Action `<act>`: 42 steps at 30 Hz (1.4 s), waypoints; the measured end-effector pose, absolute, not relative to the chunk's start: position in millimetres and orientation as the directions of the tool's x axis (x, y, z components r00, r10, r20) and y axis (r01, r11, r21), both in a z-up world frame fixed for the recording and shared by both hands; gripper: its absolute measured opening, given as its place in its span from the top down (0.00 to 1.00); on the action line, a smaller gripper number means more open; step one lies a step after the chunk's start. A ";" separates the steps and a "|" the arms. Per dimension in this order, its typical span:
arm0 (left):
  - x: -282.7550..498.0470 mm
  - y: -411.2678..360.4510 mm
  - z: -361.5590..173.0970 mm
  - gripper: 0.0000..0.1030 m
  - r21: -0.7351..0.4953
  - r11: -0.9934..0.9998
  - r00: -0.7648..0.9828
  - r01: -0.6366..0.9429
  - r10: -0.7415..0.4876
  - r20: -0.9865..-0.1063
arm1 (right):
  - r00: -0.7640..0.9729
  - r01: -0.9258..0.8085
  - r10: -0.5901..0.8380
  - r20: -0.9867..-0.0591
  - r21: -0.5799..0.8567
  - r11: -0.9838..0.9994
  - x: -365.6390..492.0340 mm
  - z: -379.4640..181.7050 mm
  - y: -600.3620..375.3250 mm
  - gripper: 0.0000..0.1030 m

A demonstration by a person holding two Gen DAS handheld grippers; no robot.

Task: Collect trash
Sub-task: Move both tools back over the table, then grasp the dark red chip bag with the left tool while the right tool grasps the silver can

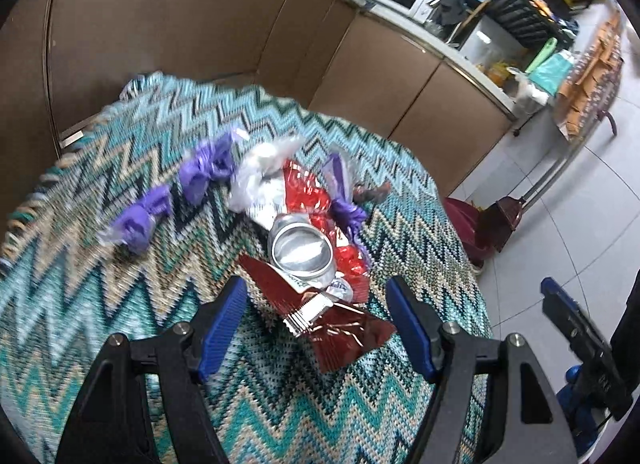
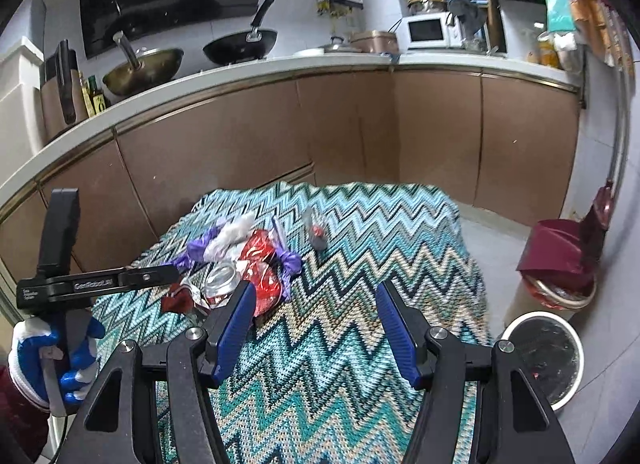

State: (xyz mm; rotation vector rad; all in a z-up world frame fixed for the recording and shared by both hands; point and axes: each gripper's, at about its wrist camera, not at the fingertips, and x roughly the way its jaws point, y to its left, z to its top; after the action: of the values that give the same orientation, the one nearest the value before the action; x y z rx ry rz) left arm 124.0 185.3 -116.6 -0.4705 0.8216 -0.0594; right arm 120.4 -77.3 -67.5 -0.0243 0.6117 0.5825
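nothing binned yet: wrappers (image 1: 344,328) and can (image 1: 300,252) litter the table (image 1: 120,304), both claws (image 1: 316,328) (image 2: 316,328) gaping, empty.

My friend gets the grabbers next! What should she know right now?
Left gripper: open, nothing held, aimed down at the dark red wrapper.
Right gripper: open, nothing held, over bare zigzag cloth.
Trash is all on the cloth: the crushed can lies on the shiny red wrapper, with a clear plastic bag and purple wrappers behind, and one small scrap apart.
The white bin stands on the floor to the right of the cloth.
Done: nothing looks picked up yet.
Left: grab each piece and drop it in a bin.
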 end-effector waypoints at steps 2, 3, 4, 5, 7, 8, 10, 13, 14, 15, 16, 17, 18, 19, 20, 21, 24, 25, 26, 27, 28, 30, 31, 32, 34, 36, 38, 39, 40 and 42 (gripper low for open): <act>129.1 183.9 -125.8 0.32 -0.433 0.890 0.668 -0.139 -0.239 -0.705 | 0.644 -0.542 0.517 -0.563 0.141 0.828 126.5 -75.2 -67.4 0.42; 131.3 183.4 -132.1 0.32 -0.435 0.889 0.659 -0.144 -0.242 -0.713 | 0.632 -0.553 0.523 -0.572 0.140 0.821 130.2 -79.9 -61.5 0.42; 132.7 183.5 -137.5 0.33 -0.439 0.886 0.650 -0.148 -0.248 -0.719 | 0.621 -0.561 0.527 -0.580 0.141 0.815 133.3 -84.3 -56.3 0.42; 133.7 184.5 -144.5 0.33 -0.447 0.881 0.640 -0.154 -0.255 -0.725 | 0.610 -0.569 0.532 -0.586 0.142 0.810 135.9 -88.2 -51.6 0.42; 134.0 187.3 -153.3 0.38 -0.457 0.875 0.630 -0.161 -0.265 -0.730 | 0.587 -0.588 0.542 -0.601 0.143 0.796 141.6 -96.8 -40.1 0.42; 133.9 189.3 -157.2 0.41 -0.461 0.872 0.625 -0.164 -0.270 -0.732 | 0.577 -0.597 0.546 -0.607 0.143 0.789 143.6 -101.3 -35.0 0.42; 132.5 194.5 -163.0 0.55 -0.470 0.866 0.618 -0.168 -0.279 -0.735 | 0.552 -0.620 0.555 -0.623 0.139 0.772 147.6 -110.4 -22.2 0.42; 131.4 201.5 -170.9 0.65 -0.489 0.856 0.613 -0.170 -0.297 -0.733 | 0.513 -0.653 0.567 -0.645 0.136 0.745 153.5 -122.2 -4.9 0.42; 130.3 203.8 -173.3 0.66 -0.496 0.852 0.614 -0.167 -0.304 -0.729 | 0.500 -0.664 0.573 -0.650 0.137 0.735 154.6 -125.5 0.3 0.42; 129.8 205.3 -174.7 0.67 -0.505 0.848 0.615 -0.161 -0.314 -0.723 | 0.483 -0.678 0.580 -0.656 0.139 0.722 155.6 -129.3 6.6 0.42; 128.8 206.9 -175.8 0.69 -0.520 0.841 0.620 -0.150 -0.330 -0.712 | 0.468 -0.692 0.587 -0.661 0.140 0.709 156.0 -131.9 12.9 0.42; 128.1 207.9 -176.2 0.69 -0.531 0.836 0.624 -0.139 -0.343 -0.702 | 0.455 -0.705 0.593 -0.664 0.137 0.695 156.0 -134.0 18.9 0.41; 127.2 208.7 -176.0 0.70 -0.538 0.834 0.630 -0.124 -0.353 -0.692 | 0.444 -0.721 0.598 -0.667 0.130 0.681 155.4 -136.0 25.1 0.38; 126.8 209.5 -175.3 0.70 -0.539 0.835 0.636 -0.111 -0.357 -0.684 | 0.436 -0.735 0.599 -0.671 0.118 0.668 155.0 -137.8 31.2 0.38; 127.0 210.7 -175.0 0.70 -0.546 0.832 0.641 -0.099 -0.367 -0.674 | 0.430 -0.745 0.600 -0.675 0.110 0.658 155.4 -139.4 35.5 0.38; 126.7 212.6 -175.0 0.70 -0.558 0.825 0.646 -0.088 -0.379 -0.662 | 0.422 -0.753 0.600 -0.680 0.107 0.650 156.7 -141.8 39.5 0.38; 126.1 217.4 -173.3 0.70 -0.585 0.809 0.660 -0.055 -0.409 -0.630 | 0.416 -0.758 0.585 -0.697 0.089 0.646 163.3 -149.2 48.2 0.38; 126.4 217.0 -171.5 0.70 -0.586 0.809 0.663 -0.047 -0.413 -0.624 | 0.416 -0.760 0.579 -0.701 0.081 0.645 165.3 -151.8 50.0 0.38; 126.5 217.3 -170.8 0.70 -0.587 0.809 0.666 -0.036 -0.418 -0.617 | 0.414 -0.763 0.576 -0.705 0.076 0.642 166.6 -154.6 51.7 0.38; 128.5 217.8 -169.5 0.70 -0.587 0.809 0.667 -0.031 -0.421 -0.615 | 0.412 -0.767 0.572 -0.709 0.069 0.638 167.8 -157.5 52.8 0.38; 130.7 218.1 -169.0 0.71 -0.588 0.809 0.668 -0.026 -0.423 -0.612 | 0.409 -0.771 0.570 -0.713 0.064 0.633 168.8 -160.2 54.3 0.37; 131.8 218.3 -169.2 0.71 -0.591 0.807 0.670 -0.017 -0.430 -0.605 | 0.406 -0.780 0.568 -0.716 0.052 0.623 169.6 -162.4 53.4 0.36; 131.8 218.4 -169.5 0.71 -0.592 0.806 0.670 -0.013 -0.432 -0.603 | 0.408 -0.784 0.563 -0.719 0.041 0.620 170.1 -163.8 55.0 0.36; 132.6 218.5 -169.8 0.71 -0.596 0.803 0.670 -0.009 -0.438 -0.599 | 0.413 -0.786 0.556 -0.721 0.026 0.618 170.0 -164.9 57.8 0.36; 133.5 219.8 -171.3 0.71 -0.602 0.798 0.671 -0.009 -0.442 -0.596 | 0.415 -0.797 0.554 -0.722 0.004 0.604 169.0 -166.7 61.1 0.36; 135.1 220.7 -172.4 0.71 -0.607 0.795 0.672 -0.009 -0.445 -0.593 | 0.421 -0.801 0.550 -0.721 -0.012 0.598 168.1 -167.3 64.1 0.36; 136.2 221.7 -173.0 0.71 -0.609 0.793 0.672 -0.007 -0.447 -0.590 | 0.435 -0.796 0.539 -0.721 -0.028 0.604 170.4 -168.5 66.1 0.36; 136.5 222.4 -173.6 0.71 -0.610 0.793 0.672 -0.005 -0.449 -0.589 | 0.439 -0.794 0.536 -0.721 -0.031 0.607 172.2 -169.5 66.5 0.36; 136.5 222.6 -173.7 0.71 -0.609 0.793 0.672 -0.004 -0.449 -0.589 | 0.445 -0.790 0.536 -0.718 -0.034 0.612 173.9 -169.9 66.0 0.44; 136.9 223.9 -174.7 0.73 -0.603 0.798 0.672 -0.005 -0.444 -0.593 | 0.457 -0.784 0.537 -0.710 -0.035 0.620 176.6 -169.9 65.7 0.58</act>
State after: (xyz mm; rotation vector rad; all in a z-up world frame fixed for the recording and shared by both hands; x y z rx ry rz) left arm 136.9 223.9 -174.7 -0.6109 0.8061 -0.2649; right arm 176.6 65.7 -169.9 -0.3862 0.7183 0.8390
